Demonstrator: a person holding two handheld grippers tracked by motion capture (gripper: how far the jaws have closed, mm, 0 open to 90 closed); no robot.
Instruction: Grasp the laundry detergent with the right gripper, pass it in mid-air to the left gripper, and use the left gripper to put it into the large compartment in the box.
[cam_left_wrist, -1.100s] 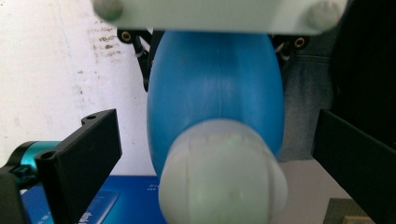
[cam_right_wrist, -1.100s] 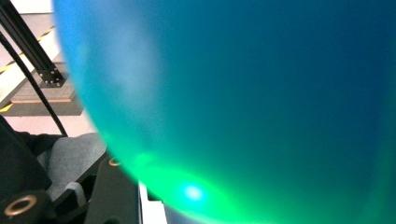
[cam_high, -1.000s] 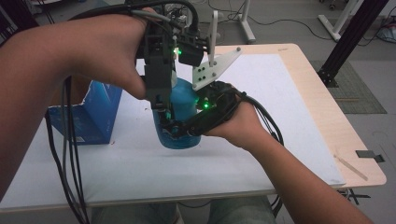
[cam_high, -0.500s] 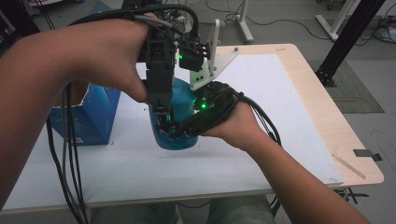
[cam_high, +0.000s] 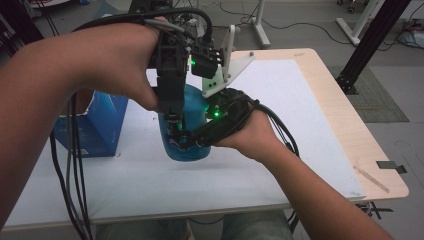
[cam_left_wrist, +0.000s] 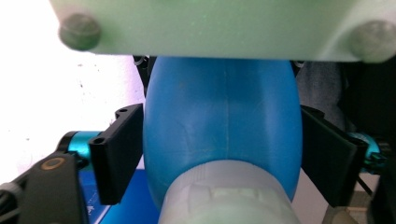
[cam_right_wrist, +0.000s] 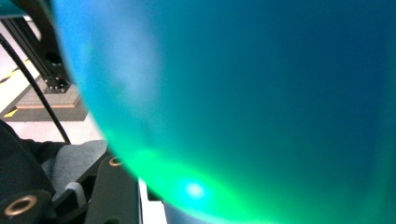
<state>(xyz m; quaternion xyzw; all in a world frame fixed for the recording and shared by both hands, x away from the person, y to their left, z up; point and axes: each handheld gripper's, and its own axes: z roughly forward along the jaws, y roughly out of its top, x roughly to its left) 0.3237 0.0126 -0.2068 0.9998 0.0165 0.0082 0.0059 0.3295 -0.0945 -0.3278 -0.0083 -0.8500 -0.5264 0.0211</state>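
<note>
Since a second ago, both my hands have kept their places over the table, and the one change is in my left gripper: its jaws have just been closing, with the cap end of the blue bottle between them. Whether they press on that pale cap I cannot tell, because in the left gripper view the cap sits blurred at the very bottom edge and my own jaws are hidden.

Going by size, the table comes first, a pale wooden top under a white mat, well lit. On its left part stands a blue carton with a torn upper edge, just beside the bottle. The bottle itself is near the middle of the mat, its lower end on or very near the mat and its top under my left hand. My right hand comes in from the side with the right gripper clenched around the bottle's lower body; in the left gripper view its two black jaws lie flat against the bottle's flanks, one on each side. In the right gripper view the blue wall presses so close that it is a green-lit blur. Smallest, a thin wooden stick lies near the table's right edge.
</note>
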